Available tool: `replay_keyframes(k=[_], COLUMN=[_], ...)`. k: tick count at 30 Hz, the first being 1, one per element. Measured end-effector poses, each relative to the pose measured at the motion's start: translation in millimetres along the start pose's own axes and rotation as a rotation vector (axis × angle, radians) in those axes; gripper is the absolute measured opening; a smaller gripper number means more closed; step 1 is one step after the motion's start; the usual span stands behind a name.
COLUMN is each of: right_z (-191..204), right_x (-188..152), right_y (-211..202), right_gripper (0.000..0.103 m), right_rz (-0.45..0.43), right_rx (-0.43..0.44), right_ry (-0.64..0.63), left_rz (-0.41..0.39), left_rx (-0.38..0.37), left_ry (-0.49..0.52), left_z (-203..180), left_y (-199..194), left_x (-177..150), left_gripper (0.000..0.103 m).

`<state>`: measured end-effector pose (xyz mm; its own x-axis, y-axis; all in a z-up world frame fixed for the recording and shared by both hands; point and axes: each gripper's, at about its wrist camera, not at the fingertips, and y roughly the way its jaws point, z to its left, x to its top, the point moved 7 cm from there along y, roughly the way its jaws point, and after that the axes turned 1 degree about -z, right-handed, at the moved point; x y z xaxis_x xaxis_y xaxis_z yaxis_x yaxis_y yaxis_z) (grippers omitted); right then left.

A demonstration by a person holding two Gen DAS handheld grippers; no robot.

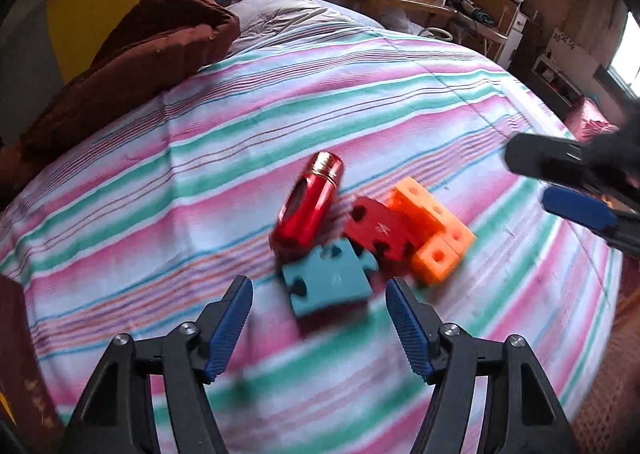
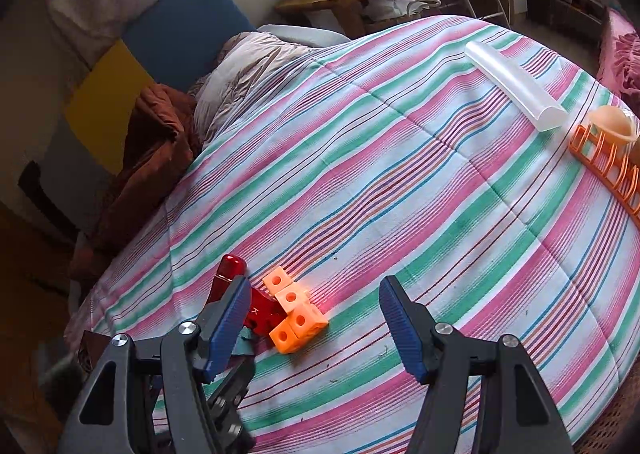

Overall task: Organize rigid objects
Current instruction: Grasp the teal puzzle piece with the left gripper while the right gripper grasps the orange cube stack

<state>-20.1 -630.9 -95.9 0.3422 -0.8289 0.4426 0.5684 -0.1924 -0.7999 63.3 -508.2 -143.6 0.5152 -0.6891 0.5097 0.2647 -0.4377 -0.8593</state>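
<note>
Your left gripper point(image 1: 319, 316), jaws half open and empty, hangs over the teal block point(image 1: 329, 286) in the toy pile mid-bed, likely lining up a grab. Your right gripper point(image 2: 314, 328), equally open and empty, waits beside the orange cubes point(image 2: 294, 314).

Your left gripper point(image 1: 319, 308) has black angular frame arms, each carrying a silver round-head screw at its pivots, and blue ribbed pads point(image 1: 231, 324) on the inner faces of its fingers. Your right gripper point(image 2: 312, 320) is of identical build: black frame, silver screws behind the pads, blue ribbed pads point(image 2: 404, 328).
</note>
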Motion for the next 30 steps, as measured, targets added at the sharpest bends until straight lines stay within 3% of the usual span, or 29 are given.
replay_keyframes(k=[2,6,12,20,30], right_z=[0.5,3.0,1.4,-4.3,12.7], right_x=[-0.2,-1.5,-6.5,-12.9,-17.2], right_y=[0.9,3.8,11.0,20.5,38.4], right_gripper=[0.067,0.067,0.066,0.057,0.047], right_rz=[0.002,0.010,0.038,0.074,0.077], right_rx=[-0.006,-0.011,-0.019,-0.020,-0.063], right_ry=[-0.008,-0.028,-0.035,-0.012,-0.141], left_rz=[0.003,-0.031,-0.062,-0.129,-0.161], left_rx=[-0.001,-0.050,-0.038,-0.035,-0.058], left_ry=[-0.022,-0.038,0.008,0.049,0.035], left_z=[7.3,12.6,10.7,7.6,12.7], left_y=[6.6,-7.2,-36.4,-70.8,-78.4], left_x=[0.6,-13.6,-64.4,-121.4,-131.2], left_gripper=[0.049,0.048,0.048,0.048,0.048])
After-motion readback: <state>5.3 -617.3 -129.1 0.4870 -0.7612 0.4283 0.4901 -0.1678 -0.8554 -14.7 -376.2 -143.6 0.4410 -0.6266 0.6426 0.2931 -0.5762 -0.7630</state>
